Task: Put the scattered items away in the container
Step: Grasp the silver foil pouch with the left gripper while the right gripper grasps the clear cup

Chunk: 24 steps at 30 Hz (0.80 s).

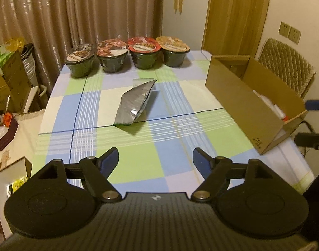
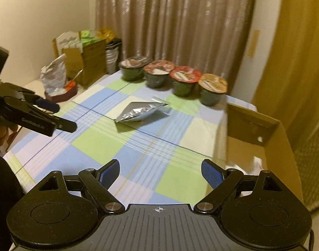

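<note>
Left gripper (image 1: 155, 159) and right gripper (image 2: 160, 170): jaws spread wide, nothing held, both above the checked tablecloth (image 1: 138, 152). Silver pouch (image 1: 136, 102) lies mid-table. Four noodle bowls (image 1: 126, 55) line the far edge. Cardboard box (image 1: 243, 102) at right edge.

Silver pouch (image 1: 136, 103) flat mid-table; open cardboard box (image 1: 238, 102) at right edge.
</note>
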{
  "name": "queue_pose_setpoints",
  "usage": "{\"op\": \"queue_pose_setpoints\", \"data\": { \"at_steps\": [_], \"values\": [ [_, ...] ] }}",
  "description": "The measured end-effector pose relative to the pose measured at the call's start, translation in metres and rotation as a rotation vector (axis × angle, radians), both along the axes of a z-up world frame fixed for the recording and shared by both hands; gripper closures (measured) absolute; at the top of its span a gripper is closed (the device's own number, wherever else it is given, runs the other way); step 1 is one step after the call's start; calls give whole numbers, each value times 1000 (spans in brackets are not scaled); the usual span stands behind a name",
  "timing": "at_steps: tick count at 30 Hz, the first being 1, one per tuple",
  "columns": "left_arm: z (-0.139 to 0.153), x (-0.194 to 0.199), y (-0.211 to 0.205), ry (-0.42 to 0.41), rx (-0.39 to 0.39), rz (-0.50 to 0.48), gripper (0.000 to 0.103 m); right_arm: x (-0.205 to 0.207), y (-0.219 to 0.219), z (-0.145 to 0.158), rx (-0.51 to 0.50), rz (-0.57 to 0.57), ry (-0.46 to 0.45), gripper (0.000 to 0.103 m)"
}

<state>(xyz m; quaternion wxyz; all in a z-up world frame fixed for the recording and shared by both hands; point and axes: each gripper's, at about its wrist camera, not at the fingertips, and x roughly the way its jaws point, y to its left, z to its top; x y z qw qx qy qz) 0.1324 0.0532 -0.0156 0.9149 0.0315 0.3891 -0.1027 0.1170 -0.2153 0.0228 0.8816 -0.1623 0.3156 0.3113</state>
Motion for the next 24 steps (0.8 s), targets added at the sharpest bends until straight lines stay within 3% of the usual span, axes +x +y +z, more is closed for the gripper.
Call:
{"op": "queue_pose_setpoints", "data": {
  "at_steps": [7, 15, 24],
  "values": [
    [-35, 84, 11, 49, 35, -69, 22, 86, 45, -17, -74, 97, 18, 12],
    [-82, 183, 17, 96, -3, -93, 16, 184, 96, -59, -188, 207, 28, 12],
    [-124, 252, 8, 148, -18, -127, 16, 257, 127, -110, -231, 265, 55, 13]
  ]
}}
